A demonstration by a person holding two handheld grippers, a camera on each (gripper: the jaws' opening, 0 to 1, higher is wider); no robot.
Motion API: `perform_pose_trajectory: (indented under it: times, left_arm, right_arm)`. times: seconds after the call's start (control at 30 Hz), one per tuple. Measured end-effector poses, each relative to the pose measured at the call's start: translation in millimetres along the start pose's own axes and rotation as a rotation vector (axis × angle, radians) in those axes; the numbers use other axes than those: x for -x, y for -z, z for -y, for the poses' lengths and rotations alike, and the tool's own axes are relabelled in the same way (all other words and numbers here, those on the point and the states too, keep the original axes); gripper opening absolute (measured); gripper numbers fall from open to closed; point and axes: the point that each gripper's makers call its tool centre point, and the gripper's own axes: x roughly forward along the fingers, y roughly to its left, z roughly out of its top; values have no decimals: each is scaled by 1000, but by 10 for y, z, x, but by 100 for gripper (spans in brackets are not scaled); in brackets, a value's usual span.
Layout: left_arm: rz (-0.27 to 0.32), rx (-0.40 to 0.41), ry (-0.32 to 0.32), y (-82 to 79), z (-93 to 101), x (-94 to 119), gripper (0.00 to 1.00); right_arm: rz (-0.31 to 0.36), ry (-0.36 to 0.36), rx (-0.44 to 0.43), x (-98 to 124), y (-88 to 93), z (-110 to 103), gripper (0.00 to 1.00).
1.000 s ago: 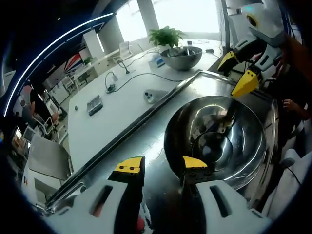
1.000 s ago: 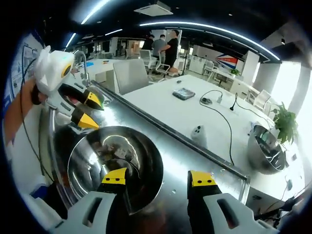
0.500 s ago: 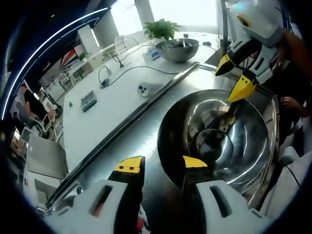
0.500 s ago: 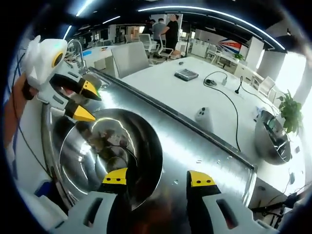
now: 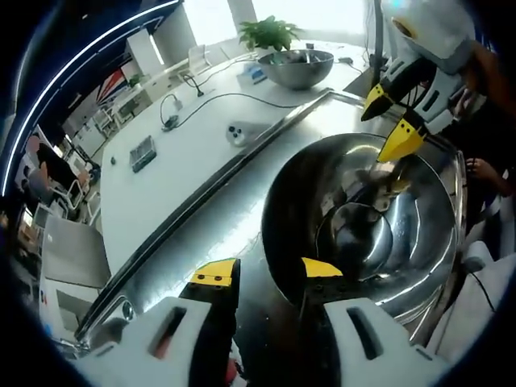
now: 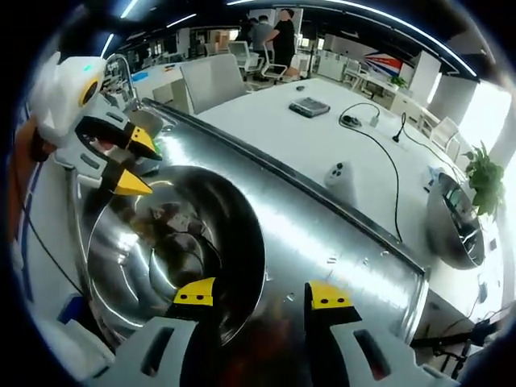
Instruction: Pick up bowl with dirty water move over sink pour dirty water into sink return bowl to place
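Observation:
A big steel bowl (image 5: 403, 242) sits on the steel counter (image 5: 218, 234), with murky water and bits of debris (image 5: 355, 234) at its bottom. My left gripper (image 5: 268, 270) is open and straddles the near rim, one jaw inside and one outside. In the right gripper view the same bowl (image 6: 137, 242) lies at lower left. The right gripper (image 6: 260, 294) is open and straddles the opposite rim. Each gripper shows in the other's view, the right gripper (image 5: 389, 121) at top right and the left gripper (image 6: 137, 164) at upper left. A faucet (image 6: 121, 72) stands behind the left gripper.
A white table (image 5: 185, 153) runs along the counter's raised edge. It holds a second steel bowl (image 5: 298, 68), a plant (image 5: 270, 32), a small white device (image 5: 235, 133), a dark keypad (image 5: 143, 153) and cables. A person's hand (image 5: 484, 173) is at right. Chairs and people stand far back.
Both cameras have drifted a little nearer to the bowl, so it looks larger. The jaws keep the same wide gap and the bowl stays on the counter.

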Motion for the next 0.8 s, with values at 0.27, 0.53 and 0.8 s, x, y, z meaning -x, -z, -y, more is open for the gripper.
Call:
perform_pose_trajectory:
  times: [0.27,0.53,0.8]
  left_arm:
    - [-27,-15,-12,-7,16,-12,18]
    - [-67,-23,-26,25,43,-58,15]
    - [-75,-5,-35,17,11,-71,13]
  right_arm:
    - [-42,0,-42,-70,20,56,33]
    - [-81,7,-70,-103,25,47,23]
    - [-126,17,-97,-138,154,19,18]
